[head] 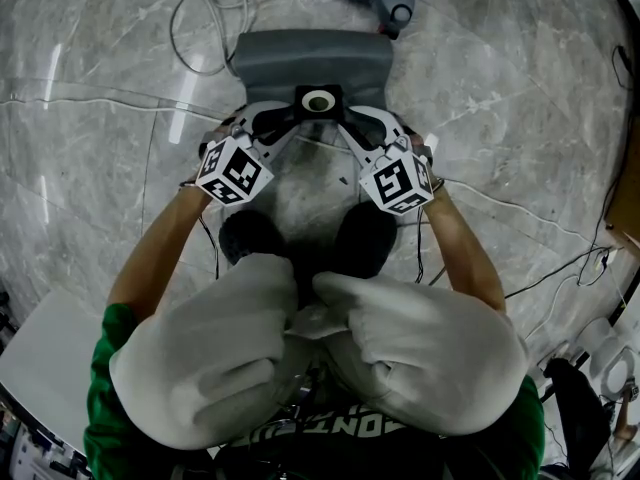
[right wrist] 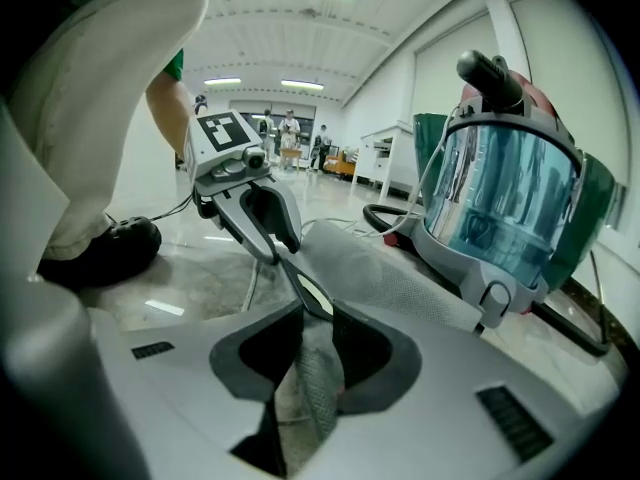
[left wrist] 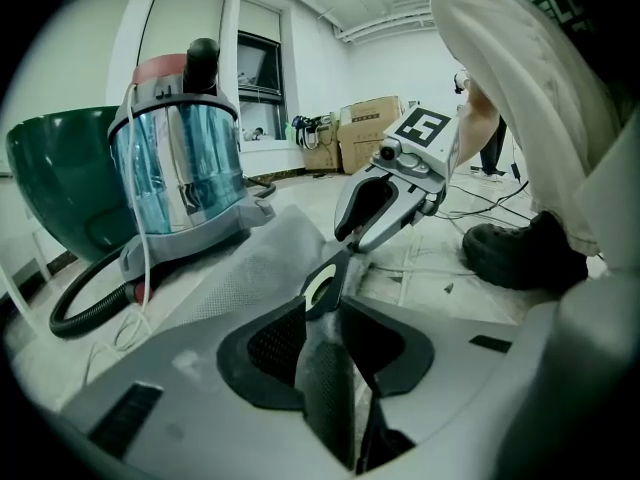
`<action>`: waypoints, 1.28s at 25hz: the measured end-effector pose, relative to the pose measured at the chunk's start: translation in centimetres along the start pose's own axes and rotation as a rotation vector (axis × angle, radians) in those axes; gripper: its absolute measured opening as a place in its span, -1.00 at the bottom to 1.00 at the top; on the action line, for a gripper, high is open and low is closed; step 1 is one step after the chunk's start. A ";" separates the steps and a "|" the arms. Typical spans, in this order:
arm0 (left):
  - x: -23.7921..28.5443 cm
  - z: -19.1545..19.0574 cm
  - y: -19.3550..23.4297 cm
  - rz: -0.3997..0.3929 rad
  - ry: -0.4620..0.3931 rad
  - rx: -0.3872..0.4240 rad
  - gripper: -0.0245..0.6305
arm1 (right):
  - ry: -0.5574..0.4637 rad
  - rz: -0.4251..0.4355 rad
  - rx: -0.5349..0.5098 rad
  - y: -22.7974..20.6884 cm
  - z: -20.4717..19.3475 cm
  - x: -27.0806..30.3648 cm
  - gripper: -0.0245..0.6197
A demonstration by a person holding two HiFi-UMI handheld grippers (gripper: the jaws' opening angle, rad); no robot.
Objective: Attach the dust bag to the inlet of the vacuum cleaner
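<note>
The left gripper (head: 293, 118) and right gripper (head: 345, 120) each pinch the grey dust bag (head: 310, 63) beside its black collar (head: 318, 101), on the marble floor (head: 100, 148) near the vacuum cleaner (left wrist: 185, 168); the shirt print (head: 400, 426) is cut off and unreadable.

The grey cloth dust bag (head: 310, 63) is matt, fuzzy non-woven fabric with a fine dimpled grain. Its black collar (head: 318, 101) looks stiff and smooth. The far vacuum cleaner's round drum (right wrist: 505, 203) is mirror-glossy metal on a matt grey plastic base (right wrist: 465, 283). The left tongs (left wrist: 322, 313) and right tongs (right wrist: 310, 313) have smooth matt grey plastic shells and grid-textured black pads (left wrist: 270, 343). The pale veined stone floor (head: 90, 138) is polished and reflective.
</note>
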State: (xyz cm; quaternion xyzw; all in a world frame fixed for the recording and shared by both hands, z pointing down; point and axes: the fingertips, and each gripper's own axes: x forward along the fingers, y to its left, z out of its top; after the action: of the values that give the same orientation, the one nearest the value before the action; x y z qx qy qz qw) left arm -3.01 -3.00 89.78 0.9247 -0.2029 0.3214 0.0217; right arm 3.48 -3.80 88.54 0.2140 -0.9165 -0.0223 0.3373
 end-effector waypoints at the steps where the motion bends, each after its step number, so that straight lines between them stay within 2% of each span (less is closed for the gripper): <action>1: 0.0 0.0 0.1 0.003 -0.001 -0.001 -0.66 | -0.002 -0.002 -0.004 -0.1 0.1 0.1 -0.63; 10: 0.5 0.0 0.6 -0.001 -0.001 -0.007 -0.66 | 0.028 0.006 -0.122 -0.5 0.5 1.4 -0.76; 16: -0.7 1.7 2.4 0.020 -0.071 -0.053 -0.66 | -0.003 0.040 -0.003 -2.4 1.7 1.4 -0.80; 22: -2.2 4.5 6.1 0.089 -0.142 -0.042 -0.66 | -0.013 0.046 0.035 -3.7 2.2 1.7 -0.81; 32: -1.3 4.2 6.1 0.007 -0.135 -0.014 -0.67 | 0.003 0.077 0.133 -5.2 2.8 2.2 -0.81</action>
State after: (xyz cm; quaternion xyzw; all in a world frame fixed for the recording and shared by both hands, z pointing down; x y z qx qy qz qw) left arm -3.82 -8.81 85.06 0.9435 -0.2092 0.2567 0.0134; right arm 2.19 -9.75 86.76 0.2006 -0.9229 0.0522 0.3245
